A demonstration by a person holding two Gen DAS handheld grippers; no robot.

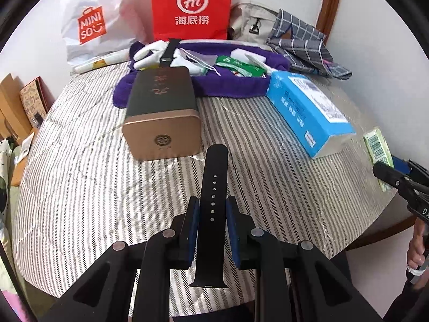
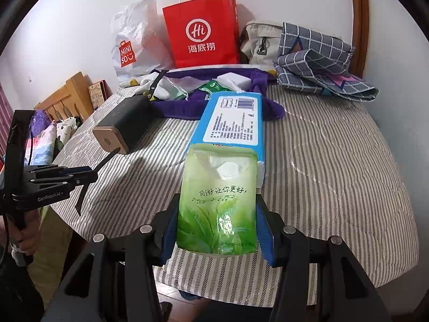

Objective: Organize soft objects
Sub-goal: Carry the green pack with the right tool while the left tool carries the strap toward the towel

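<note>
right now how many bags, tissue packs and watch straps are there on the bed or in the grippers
bags: 3, red paper bag, white plastic bag, beige bag
tissue packs: 2, blue pack, green pack
watch straps: 2, held strap, strap on purple towel
total: 7

Striped bedcover (image 1: 80,161) lies free left of the tin (image 1: 163,112).

The right hand-held gripper (image 2: 217,230) is squeezing a green tissue pack (image 2: 218,201) above the striped bed (image 2: 335,166), while the left hand-held gripper (image 2: 88,174) is pinching a black strap (image 2: 108,157) beside it.
</note>
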